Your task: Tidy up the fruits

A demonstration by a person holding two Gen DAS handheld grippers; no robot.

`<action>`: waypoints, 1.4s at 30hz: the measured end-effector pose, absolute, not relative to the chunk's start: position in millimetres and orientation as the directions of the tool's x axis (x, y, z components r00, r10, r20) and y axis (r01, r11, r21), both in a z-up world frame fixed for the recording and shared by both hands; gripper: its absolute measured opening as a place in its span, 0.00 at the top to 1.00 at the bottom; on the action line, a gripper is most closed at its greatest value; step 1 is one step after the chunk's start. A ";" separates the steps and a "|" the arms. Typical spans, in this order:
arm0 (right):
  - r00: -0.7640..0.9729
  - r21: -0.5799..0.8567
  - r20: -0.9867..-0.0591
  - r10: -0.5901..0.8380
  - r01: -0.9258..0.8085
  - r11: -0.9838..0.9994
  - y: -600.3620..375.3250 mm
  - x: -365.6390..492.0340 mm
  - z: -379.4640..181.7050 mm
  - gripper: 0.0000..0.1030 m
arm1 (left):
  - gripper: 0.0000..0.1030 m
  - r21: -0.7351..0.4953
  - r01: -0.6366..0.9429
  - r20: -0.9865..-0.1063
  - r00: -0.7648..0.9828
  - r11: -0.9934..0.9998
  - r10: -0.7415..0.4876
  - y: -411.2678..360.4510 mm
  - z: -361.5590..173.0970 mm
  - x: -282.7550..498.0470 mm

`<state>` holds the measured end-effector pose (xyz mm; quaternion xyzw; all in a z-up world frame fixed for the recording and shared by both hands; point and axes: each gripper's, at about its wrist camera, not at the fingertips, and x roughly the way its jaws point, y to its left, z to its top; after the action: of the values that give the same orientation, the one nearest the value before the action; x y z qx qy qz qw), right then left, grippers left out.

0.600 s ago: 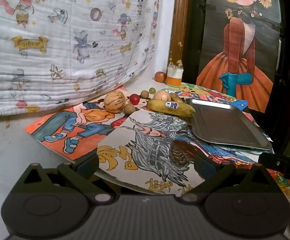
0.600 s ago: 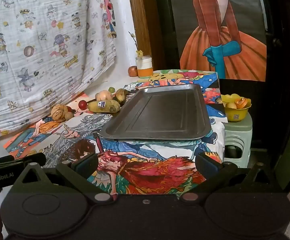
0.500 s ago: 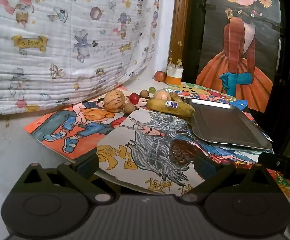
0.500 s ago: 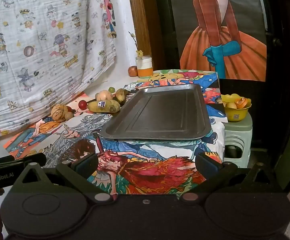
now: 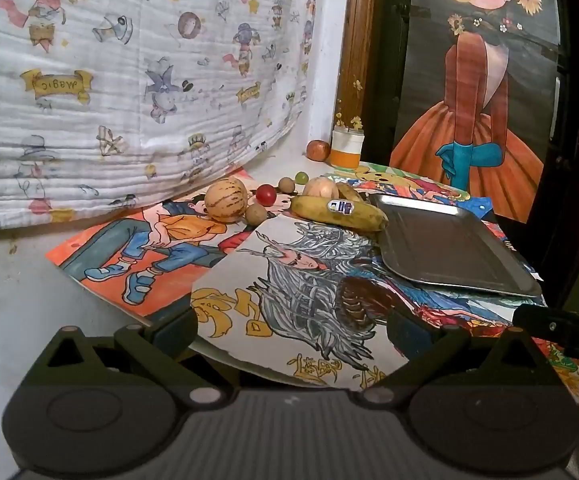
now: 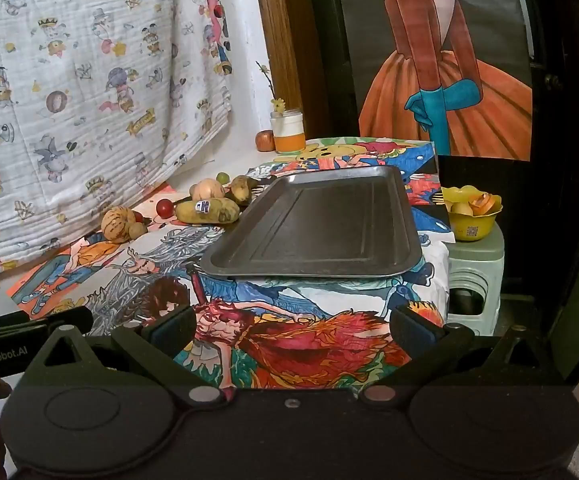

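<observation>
Fruits lie in a cluster at the back of the table: a striped round melon (image 5: 225, 200), a red cherry tomato (image 5: 265, 195), a small brown fruit (image 5: 256, 213), a banana with a sticker (image 5: 339, 213), a pale peach (image 5: 320, 189) and a green grape (image 5: 301, 177). An empty metal tray (image 5: 449, 248) sits to their right; it also shows in the right wrist view (image 6: 321, 228). My left gripper (image 5: 291, 330) is open and empty near the table's front. My right gripper (image 6: 291, 330) is open and empty in front of the tray.
Colourful drawings (image 5: 297, 292) cover the table. A jar (image 5: 347, 148) and an apple (image 5: 318, 150) stand at the back corner. A patterned cloth (image 5: 129, 80) hangs on the left. A yellow bowl (image 6: 471, 212) on a stool (image 6: 475, 272) stands right of the table.
</observation>
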<state>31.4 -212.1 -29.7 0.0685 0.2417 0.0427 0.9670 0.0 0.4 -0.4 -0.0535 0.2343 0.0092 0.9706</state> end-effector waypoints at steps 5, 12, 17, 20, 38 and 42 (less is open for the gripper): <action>0.879 0.153 -0.462 0.116 -0.049 0.987 -212.2 31.6 -29.9 0.00 | 0.00 -0.100 -0.043 -0.457 0.890 0.994 -0.007 0.3 -0.4 0.1; 0.879 0.154 -0.463 0.116 -0.049 0.987 -212.5 31.8 -30.0 0.00 | 0.00 -0.099 -0.043 -0.458 0.889 0.994 -0.008 0.2 -0.4 0.3; 0.878 0.155 -0.464 0.116 -0.049 0.987 -212.6 31.8 -30.1 0.00 | 0.00 -0.099 -0.043 -0.458 0.889 0.994 -0.007 0.2 -0.4 0.4; 0.878 0.155 -0.464 0.116 -0.049 0.987 -212.7 31.8 -30.2 0.00 | 0.00 -0.099 -0.043 -0.458 0.889 0.994 -0.007 0.1 -0.6 0.3; 0.876 0.157 -0.468 0.117 -0.048 0.986 -212.8 32.7 -31.2 0.00 | 0.00 -0.098 -0.044 -0.461 0.888 0.994 -0.006 -3.0 -3.0 0.3; 0.876 0.158 -0.468 0.117 -0.048 0.986 -212.9 33.1 -31.4 0.00 | 0.00 -0.098 -0.044 -0.460 0.888 0.994 -0.006 -3.0 -3.0 0.3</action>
<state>33.1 -212.9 -31.4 0.0708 0.2456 0.0427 0.9658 0.3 -3.0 -3.0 -0.0527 0.2367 0.0097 0.9701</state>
